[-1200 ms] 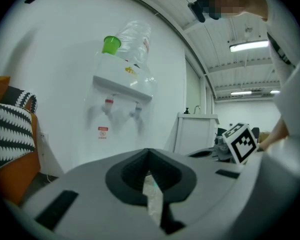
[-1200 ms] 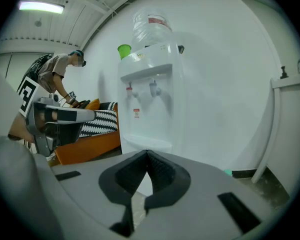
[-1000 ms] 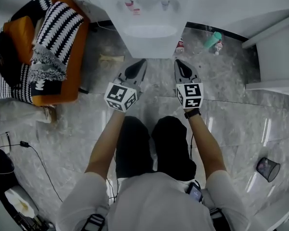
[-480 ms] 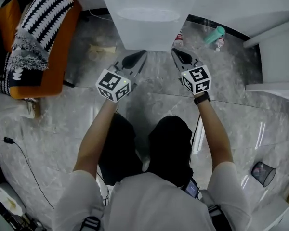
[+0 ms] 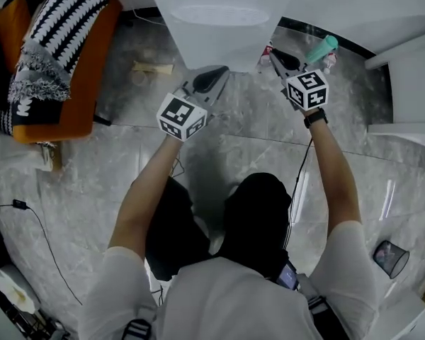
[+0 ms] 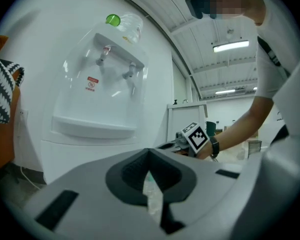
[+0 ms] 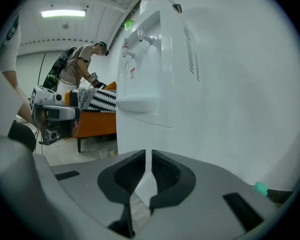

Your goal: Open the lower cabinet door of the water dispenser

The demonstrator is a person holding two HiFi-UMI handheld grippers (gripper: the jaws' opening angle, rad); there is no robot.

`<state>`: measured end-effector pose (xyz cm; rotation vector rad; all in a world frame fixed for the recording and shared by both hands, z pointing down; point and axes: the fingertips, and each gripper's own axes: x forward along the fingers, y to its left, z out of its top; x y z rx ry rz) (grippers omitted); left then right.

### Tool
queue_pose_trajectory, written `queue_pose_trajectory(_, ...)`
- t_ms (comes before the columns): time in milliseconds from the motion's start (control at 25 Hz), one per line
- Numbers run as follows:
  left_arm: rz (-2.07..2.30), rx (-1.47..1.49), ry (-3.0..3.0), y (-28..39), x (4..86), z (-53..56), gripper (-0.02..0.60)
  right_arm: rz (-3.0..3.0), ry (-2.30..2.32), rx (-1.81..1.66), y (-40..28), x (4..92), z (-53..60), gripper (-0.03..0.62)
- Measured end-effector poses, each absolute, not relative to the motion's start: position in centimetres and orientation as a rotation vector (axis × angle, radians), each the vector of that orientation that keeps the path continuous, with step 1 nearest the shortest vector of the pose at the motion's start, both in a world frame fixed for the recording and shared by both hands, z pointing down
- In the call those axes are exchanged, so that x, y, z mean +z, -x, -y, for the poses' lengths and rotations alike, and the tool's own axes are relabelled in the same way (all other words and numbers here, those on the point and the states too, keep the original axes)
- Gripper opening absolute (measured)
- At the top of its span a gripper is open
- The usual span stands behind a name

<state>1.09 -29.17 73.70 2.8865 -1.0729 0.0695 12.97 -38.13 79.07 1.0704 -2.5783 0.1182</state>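
The white water dispenser (image 5: 219,20) stands at the top of the head view, seen from above. Its lower front panel (image 6: 75,154) shows in the left gripper view below the drip ledge. My left gripper (image 5: 221,71) is shut and empty, its tips just short of the dispenser's front. My right gripper (image 5: 274,54) is beside the dispenser's right front corner. A thin slit is just opening between its jaws (image 7: 145,156), with nothing in it. The left gripper (image 6: 149,154) shows its tips meeting. The dispenser's side wall (image 7: 190,99) fills the right gripper view.
An orange chair (image 5: 78,98) with a black-and-white blanket (image 5: 57,34) stands at the left. A teal bottle (image 5: 321,48) and a small red-labelled bottle (image 5: 266,51) lie right of the dispenser. White furniture (image 5: 411,83) is at the right. Another person (image 7: 82,64) bends over in the background.
Both grippers have sunk and moved toward the dispenser. The right one has swung out to the dispenser's right front corner; the left one has closed in on its front.
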Motion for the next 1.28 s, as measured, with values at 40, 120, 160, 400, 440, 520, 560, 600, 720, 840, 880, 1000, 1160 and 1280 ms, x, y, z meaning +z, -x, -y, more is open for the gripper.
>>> queue_pose_trajectory(40,1.061,0.07,-2.895,-1.7,73.8,29.4,0.009,2.574,-1.057,0.121,-12.9,79.4,38.7,0.044)
queue_pose_trajectory(120,1.045,0.063,-2.899,-2.7,74.1,29.7,0.009,2.559,-1.031,0.122,-12.6,80.1,39.5,0.127)
queue_pose_trajectory(160,1.042,0.058,-2.895,-3.2,74.3,29.8,0.009,2.557,-1.023,0.121,-12.4,80.4,39.8,0.146)
queue_pose_trajectory(400,1.013,0.106,-2.872,-4.4,75.3,30.9,0.009,2.516,-1.104,0.063,-12.4,80.6,42.8,0.223)
queue_pose_trajectory(440,1.006,0.105,-2.874,-4.5,75.4,31.2,0.009,2.523,-1.125,0.062,-12.4,80.3,43.5,0.235)
queue_pose_trajectory(520,0.993,0.096,-2.887,-4.7,75.6,31.4,0.009,2.557,-1.137,0.075,-12.1,79.9,44.4,0.256)
queue_pose_trajectory(560,0.989,0.086,-2.892,-4.8,75.7,31.3,0.009,2.57,-1.123,0.081,-11.9,79.8,44.6,0.266)
queue_pose_trajectory(600,0.989,0.071,-2.893,-4.8,75.8,31.2,0.009,2.577,-1.1,0.087,-11.5,79.9,44.8,0.275)
queue_pose_trajectory(720,0.984,0.023,-2.875,-4.8,76.2,30.7,0.009,2.582,-1.035,0.087,-10.7,80.3,45.2,0.303)
queue_pose_trajectory(840,0.96,0.037,-2.874,-4.9,76.9,30.2,0.009,2.59,-1.005,0.078,-10.7,80.2,45.5,0.314)
queue_pose_trajectory(880,0.956,0.044,-2.875,-4.8,77.0,30.1,0.009,2.59,-1.005,0.079,-10.7,80.1,45.6,0.314)
queue_pose_trajectory(1000,0.957,0.063,-2.874,-4.1,77.3,29.7,0.009,2.584,-1.016,0.112,-10.8,80.0,45.6,0.31)
queue_pose_trajectory(1160,0.962,0.11,-2.881,-3.2,77.7,29.2,0.009,2.571,-1.029,0.16,-10.9,80.1,45.5,0.29)
queue_pose_trajectory(1280,0.979,0.101,-2.872,-2.6,77.5,28.9,0.009,2.543,-1.032,0.188,-10.9,80.1,45.4,0.282)
